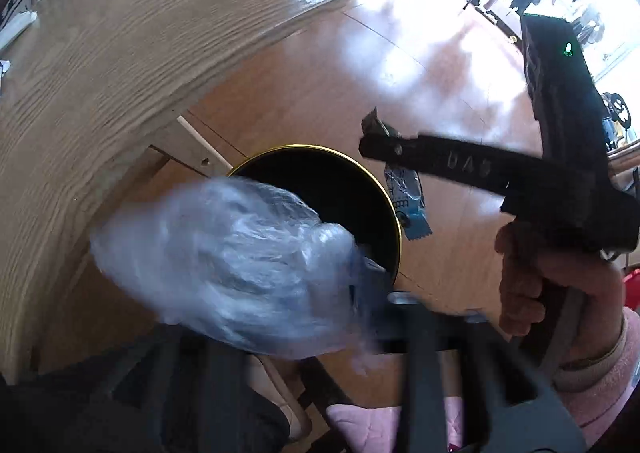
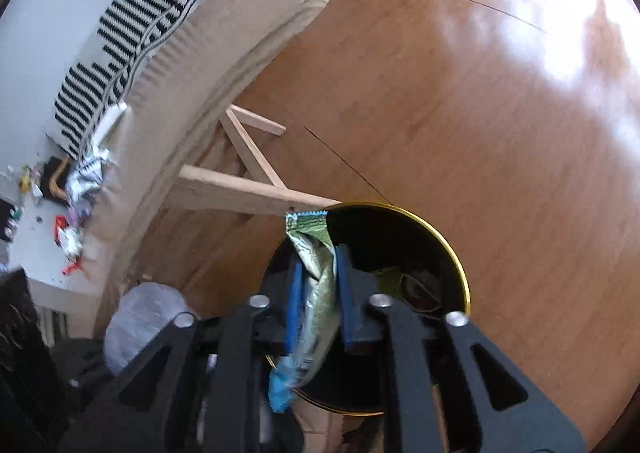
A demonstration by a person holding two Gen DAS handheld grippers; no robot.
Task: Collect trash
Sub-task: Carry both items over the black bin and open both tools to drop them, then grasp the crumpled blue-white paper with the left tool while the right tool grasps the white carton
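Note:
A black trash bin with a gold rim (image 1: 394,221) (image 2: 460,265) stands on the wooden floor beside the table. My left gripper (image 1: 360,285) is shut on a crumpled clear plastic bag (image 1: 224,269), blurred, at the bin's near edge. The bag also shows in the right wrist view (image 2: 140,317). My right gripper (image 2: 320,285) is shut on a green and blue snack wrapper (image 2: 316,289) and holds it over the bin's mouth. In the left wrist view the right gripper (image 1: 372,141) hangs above the bin's right side with the wrapper (image 1: 408,197) dangling from it.
A light wooden table (image 1: 120,65) (image 2: 224,41) curves over the bin at the left, with its leg braces (image 2: 248,189) close to the bin. More wrappers (image 2: 72,221) lie on the white surface at far left. A striped cloth (image 2: 132,41) lies behind the table.

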